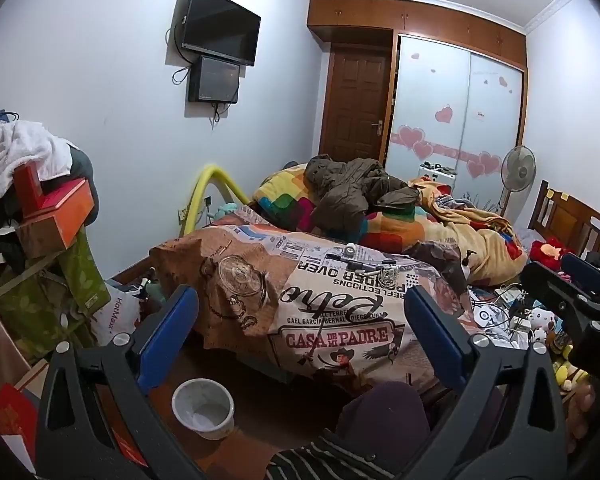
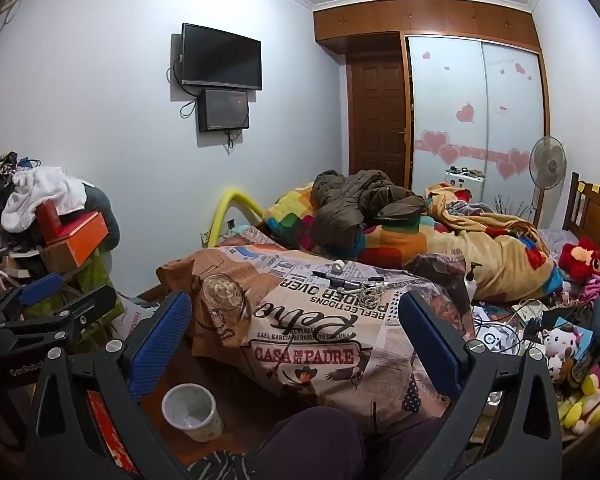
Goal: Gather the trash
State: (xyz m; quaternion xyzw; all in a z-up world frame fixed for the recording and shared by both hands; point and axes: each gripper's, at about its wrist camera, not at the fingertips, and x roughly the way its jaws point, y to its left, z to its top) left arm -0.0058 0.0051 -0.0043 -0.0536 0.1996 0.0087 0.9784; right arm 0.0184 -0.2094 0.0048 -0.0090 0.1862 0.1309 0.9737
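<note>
Both the left gripper (image 1: 300,328) and the right gripper (image 2: 296,336) hover with jaws spread wide, holding nothing. The white wastebasket (image 1: 203,408) stands on the near floor, left of the printed bedspread (image 1: 332,308) bearing markers (image 2: 334,278) and a tape roll (image 2: 337,266).

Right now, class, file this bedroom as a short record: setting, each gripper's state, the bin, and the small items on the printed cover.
setting: cluttered bedroom, bed with printed cover
left gripper: open, holding nothing
right gripper: open, holding nothing
waste bin: upright on the floor beside the bed, a little white scrap inside
on the cover: tape roll, black marker pens, coiled white cable
wall: television above a smaller screen
</note>
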